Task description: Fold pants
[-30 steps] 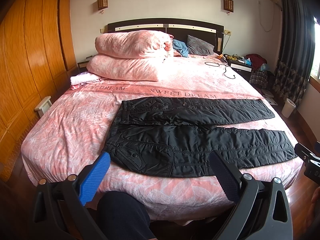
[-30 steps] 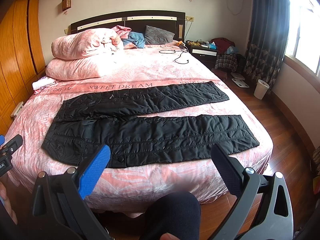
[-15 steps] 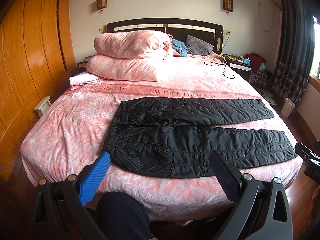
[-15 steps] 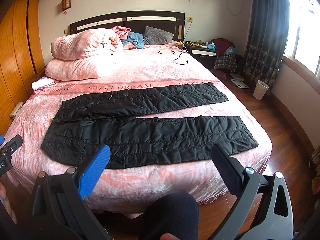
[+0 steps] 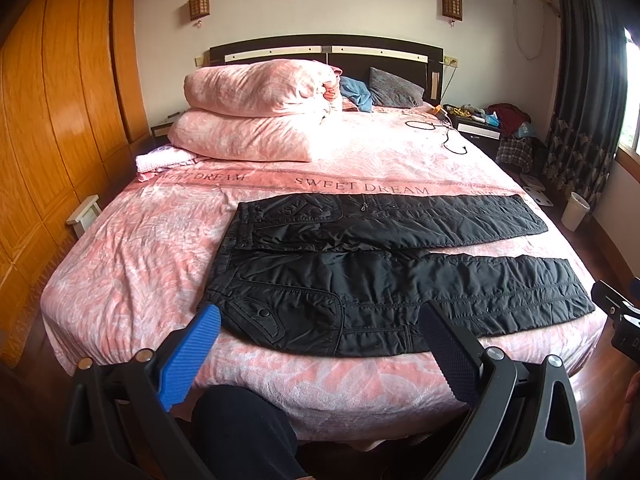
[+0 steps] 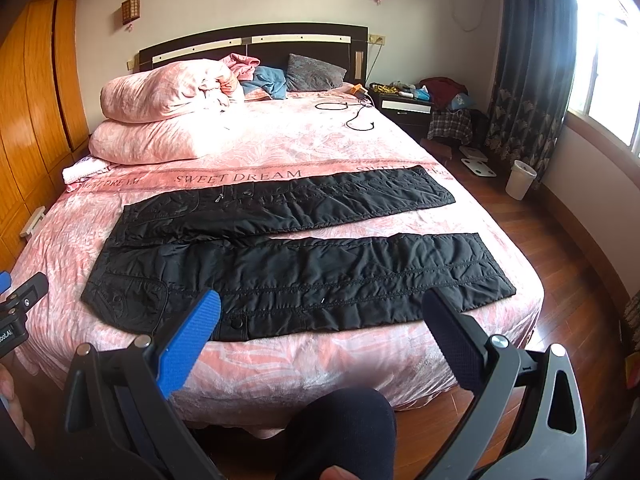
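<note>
Black quilted pants [image 5: 384,276] lie flat across the pink bed [image 5: 132,248], waist at the left, both legs spread apart and pointing right. They also show in the right wrist view [image 6: 296,256]. My left gripper [image 5: 320,320] is open and empty, held off the bed's front edge in front of the waist end. My right gripper [image 6: 322,308] is open and empty, held off the front edge in front of the near leg. Neither touches the pants.
Folded pink quilts [image 5: 256,120] are stacked at the bed's far left. A black cable [image 6: 352,114] lies near the headboard. A wooden wardrobe [image 5: 52,120] stands left. A white bin [image 6: 520,178] and nightstand [image 6: 404,106] stand right. A dark knee [image 5: 240,428] is below.
Both grippers have drifted slightly closer to the bed and a little higher; the pants sit marginally lower in view. Nothing was touched.
</note>
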Action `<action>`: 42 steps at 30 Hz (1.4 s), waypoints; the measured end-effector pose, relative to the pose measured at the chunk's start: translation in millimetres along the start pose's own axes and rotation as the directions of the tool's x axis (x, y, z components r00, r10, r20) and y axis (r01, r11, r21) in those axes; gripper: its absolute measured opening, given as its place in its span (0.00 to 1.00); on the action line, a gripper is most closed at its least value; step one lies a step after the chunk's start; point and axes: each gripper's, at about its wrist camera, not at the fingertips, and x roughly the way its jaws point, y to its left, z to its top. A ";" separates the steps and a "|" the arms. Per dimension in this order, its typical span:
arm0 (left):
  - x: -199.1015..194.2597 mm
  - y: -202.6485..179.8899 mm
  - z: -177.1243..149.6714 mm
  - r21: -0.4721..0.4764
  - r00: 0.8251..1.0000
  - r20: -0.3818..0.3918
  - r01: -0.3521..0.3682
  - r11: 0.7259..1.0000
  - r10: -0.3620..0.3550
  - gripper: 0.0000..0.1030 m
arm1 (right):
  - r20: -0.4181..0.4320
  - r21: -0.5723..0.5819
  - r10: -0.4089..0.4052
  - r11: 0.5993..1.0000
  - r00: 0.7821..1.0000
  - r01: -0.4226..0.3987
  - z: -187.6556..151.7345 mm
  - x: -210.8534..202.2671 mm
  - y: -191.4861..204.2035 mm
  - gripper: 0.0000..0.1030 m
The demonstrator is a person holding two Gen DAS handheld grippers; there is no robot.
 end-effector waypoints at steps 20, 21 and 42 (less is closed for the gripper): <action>0.4 -0.2 0.2 0.001 1.000 -0.004 -0.001 1.000 0.001 0.97 | 0.000 0.000 0.000 1.000 1.000 0.000 1.2 2.0 -0.8 0.98; -0.1 -0.9 0.7 0.000 1.000 -0.004 -0.001 1.000 0.001 0.97 | -0.001 -0.002 0.000 1.000 1.000 0.000 1.4 2.2 -2.3 0.98; 164.4 136.4 -48.0 -0.322 0.905 -0.307 0.193 0.927 -0.295 0.96 | -0.207 0.237 0.377 0.914 0.903 -0.328 -39.5 160.7 -92.6 0.98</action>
